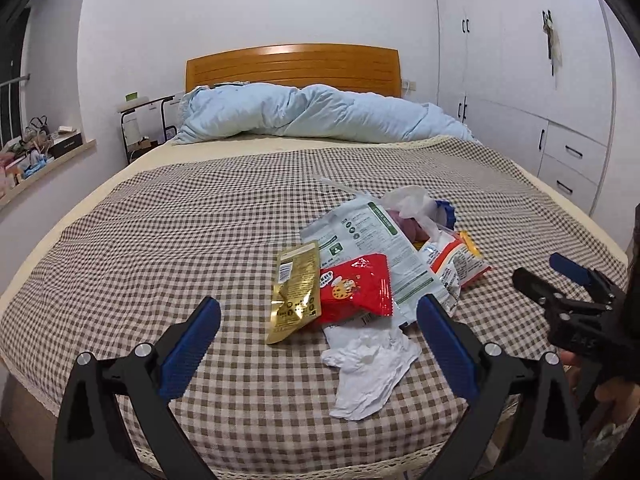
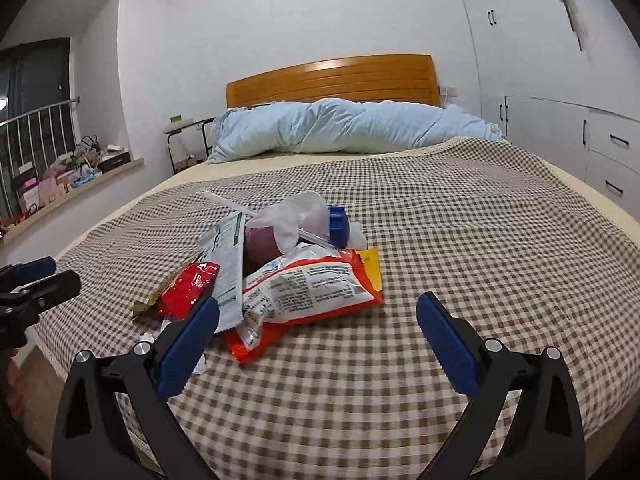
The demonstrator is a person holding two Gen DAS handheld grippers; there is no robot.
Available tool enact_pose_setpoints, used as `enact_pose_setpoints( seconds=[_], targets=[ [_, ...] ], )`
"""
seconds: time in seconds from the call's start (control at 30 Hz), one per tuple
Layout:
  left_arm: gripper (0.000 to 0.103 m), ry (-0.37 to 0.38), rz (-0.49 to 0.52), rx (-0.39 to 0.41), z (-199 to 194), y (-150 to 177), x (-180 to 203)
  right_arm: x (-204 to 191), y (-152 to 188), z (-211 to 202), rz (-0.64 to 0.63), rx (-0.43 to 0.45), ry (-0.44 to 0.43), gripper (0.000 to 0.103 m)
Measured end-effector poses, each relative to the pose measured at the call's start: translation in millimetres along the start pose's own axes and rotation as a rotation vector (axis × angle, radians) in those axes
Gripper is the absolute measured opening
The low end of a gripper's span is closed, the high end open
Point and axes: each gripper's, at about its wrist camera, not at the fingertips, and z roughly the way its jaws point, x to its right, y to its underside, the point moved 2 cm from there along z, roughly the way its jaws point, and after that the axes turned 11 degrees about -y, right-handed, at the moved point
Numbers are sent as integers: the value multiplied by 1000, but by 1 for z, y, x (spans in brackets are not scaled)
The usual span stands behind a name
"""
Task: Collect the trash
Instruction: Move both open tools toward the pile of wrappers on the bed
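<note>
Left wrist view first, sweeping across: the left gripper (image 1: 318,316) hangs low over the checked bedspread (image 1: 160,220) with its jaws spread wide and nothing between them. Ahead of it sits the trash heap, starting with a gold pouch (image 1: 295,292), then a red cookie packet (image 1: 354,290) overlapping it, and a crumpled white tissue (image 1: 370,370) nearest the camera. Behind comes a big white and green bag (image 1: 374,240), then an orange and white snack bag (image 1: 456,260) (a blue cap peeks out behind). Over at the far right, the right gripper (image 2: 318,316) has its jaws wide as well, empty, with that orange bag just ahead. A pale blue duvet (image 1: 320,114) lies bunched by the headboard.
</note>
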Motion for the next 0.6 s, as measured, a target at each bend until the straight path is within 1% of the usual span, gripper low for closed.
enact_pose_setpoints(
  seconds=[0.13, 0.2, 0.23, 0.27, 0.4, 0.53, 0.6],
  targets=[
    [95, 8, -20, 14, 4, -8, -1, -21, -6, 3, -84, -7, 62, 95],
    [95, 33, -38, 25, 8, -13, 0, -28, -10, 4, -118, -6, 85, 95],
    [95, 28, -38, 31, 11, -15, 2, -31, -12, 5, -124, -8, 90, 95],
    [95, 11, -33, 26, 14, -17, 4, -32, -14, 6, -122, -9, 91, 95],
    [95, -2, -55, 19, 24, -18, 4, -32, -15, 16, -67, -1, 111, 95],
    [95, 3, -73, -10, 37, -13, 0, -27, -2, 31, -18, -46, 148, 95],
    [95, 14, -72, -14, 42, -12, -2, -28, 2, 37, 3, -69, 145, 95]
  ],
)
